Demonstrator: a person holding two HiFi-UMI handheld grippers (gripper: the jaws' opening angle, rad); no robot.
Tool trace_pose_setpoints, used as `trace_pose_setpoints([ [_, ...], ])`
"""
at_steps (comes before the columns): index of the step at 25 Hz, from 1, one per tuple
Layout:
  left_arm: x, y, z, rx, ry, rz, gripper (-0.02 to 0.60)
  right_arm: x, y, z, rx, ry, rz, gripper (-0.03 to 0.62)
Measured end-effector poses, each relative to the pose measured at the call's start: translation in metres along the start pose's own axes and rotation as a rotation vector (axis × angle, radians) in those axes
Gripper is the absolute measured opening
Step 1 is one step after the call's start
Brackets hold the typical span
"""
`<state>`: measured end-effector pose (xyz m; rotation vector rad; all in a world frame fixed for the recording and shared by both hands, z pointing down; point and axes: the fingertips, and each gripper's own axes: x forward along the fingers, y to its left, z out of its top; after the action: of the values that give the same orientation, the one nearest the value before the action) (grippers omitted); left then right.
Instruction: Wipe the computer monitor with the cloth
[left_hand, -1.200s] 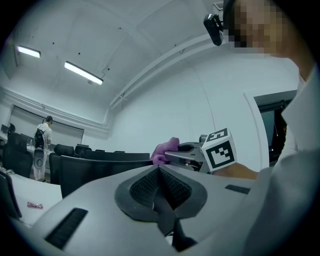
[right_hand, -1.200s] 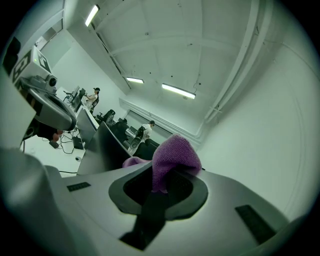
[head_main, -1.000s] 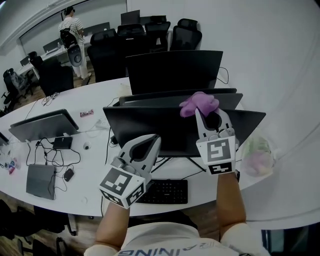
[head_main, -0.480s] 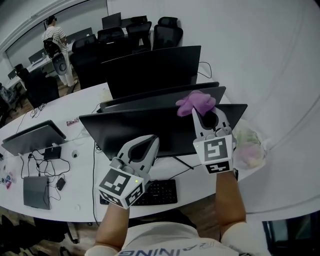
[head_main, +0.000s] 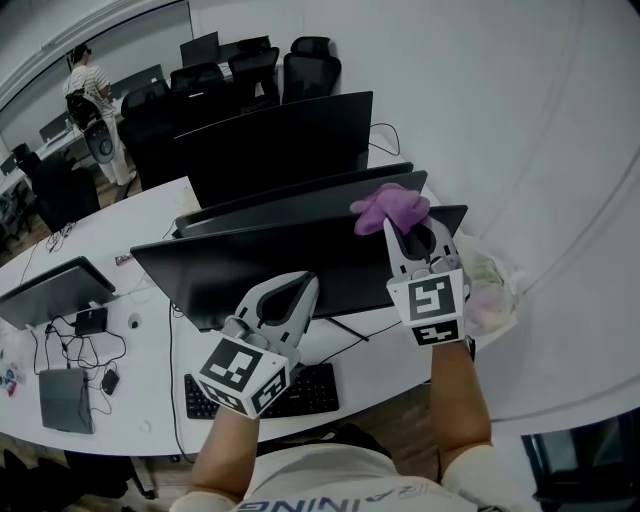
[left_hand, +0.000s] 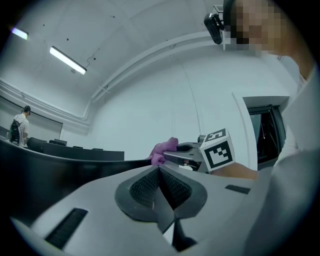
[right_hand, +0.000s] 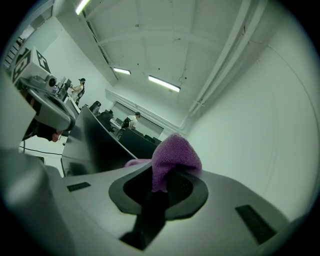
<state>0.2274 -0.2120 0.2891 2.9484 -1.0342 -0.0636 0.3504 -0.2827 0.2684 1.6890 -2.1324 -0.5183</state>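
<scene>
- we hold the right gripper (head_main: 418, 228) up by the far right end of the near monitor (head_main: 270, 262). its jaws are clamped on a purple cloth (head_main: 390, 206), which bunches out past the tips.
- in the right gripper view the cloth sits btwn the pads: one fold hangs down into the gap, the rest puffs up above.
- from the head view the cloth overlaps the monitor's top edge near its right corner. we can't tell if it touches the screen.
- our left gripper (head_main: 303, 284) is lower & nearer, in front of the monitor's bottom edge. its jaws are pressed together w/ nothing btwn them, and the ribbed pads meet in the left gripper view.
- the monitor stands on a white desk (head_main: 150, 320), screen dark. two more dark monitors stand just behind it.
- a black keyboard (head_main: 295, 392) lies at the desk's near edge, partly under the left gripper.
- a clear plastic bag (head_main: 492, 295) sits at the desk's right end, just right of the right gripper.
- far left: black office chairs (head_main: 305, 62) & a person (head_main: 85, 75) in a striped top, standing.
</scene>
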Motion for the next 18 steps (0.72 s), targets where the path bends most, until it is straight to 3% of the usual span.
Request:
trace_pose_setpoints([
  [18, 0.056, -0.039, -0.006, 0.008, 0.025, -0.112, 0.008, -0.023, -0.07, -0.044, 0.012, 0.069, -0.094, 0.055],
])
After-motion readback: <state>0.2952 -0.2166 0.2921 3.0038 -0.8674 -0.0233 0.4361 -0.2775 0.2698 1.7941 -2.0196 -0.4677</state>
